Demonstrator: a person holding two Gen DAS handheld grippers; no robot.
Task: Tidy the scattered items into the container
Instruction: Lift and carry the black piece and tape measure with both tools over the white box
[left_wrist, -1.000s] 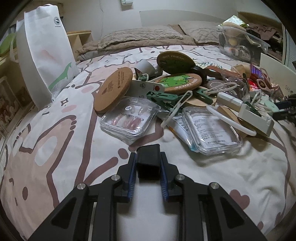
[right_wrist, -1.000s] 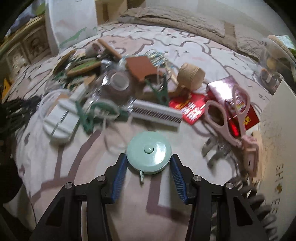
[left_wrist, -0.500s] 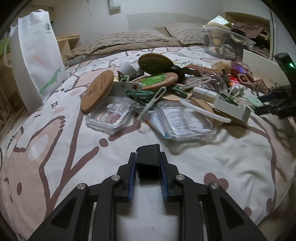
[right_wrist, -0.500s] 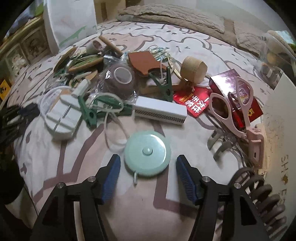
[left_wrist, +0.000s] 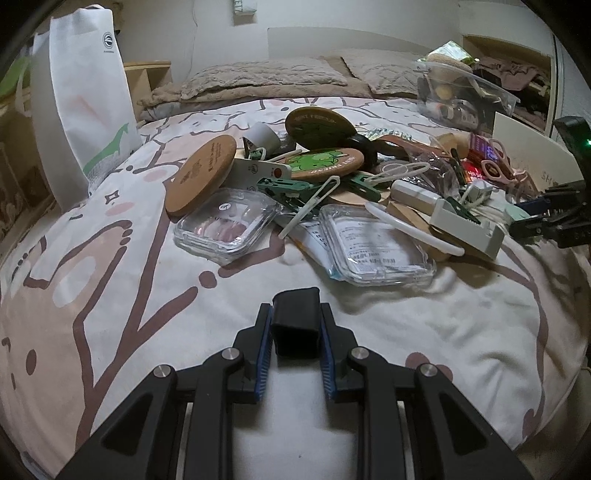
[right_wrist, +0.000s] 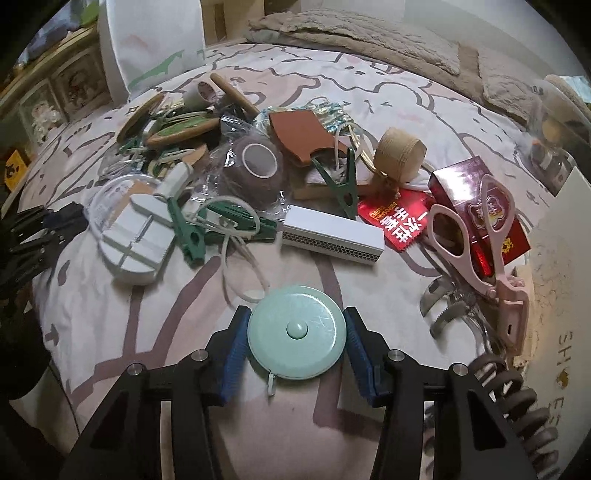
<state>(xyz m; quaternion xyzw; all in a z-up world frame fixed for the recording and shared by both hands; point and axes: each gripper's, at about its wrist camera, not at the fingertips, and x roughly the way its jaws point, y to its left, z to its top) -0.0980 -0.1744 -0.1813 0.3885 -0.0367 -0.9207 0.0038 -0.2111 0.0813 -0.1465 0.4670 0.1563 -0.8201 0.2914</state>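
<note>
Both my wrist cameras are looking low and close across the bed toward the pillows, sharing the clutter pile beside the white bag.

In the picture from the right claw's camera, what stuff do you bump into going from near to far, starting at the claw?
Right claw shut on the mint tape measure → white box with a speckled side → green clothespin → brown leather piece → fuzzy beige blanket at the far end.
</note>
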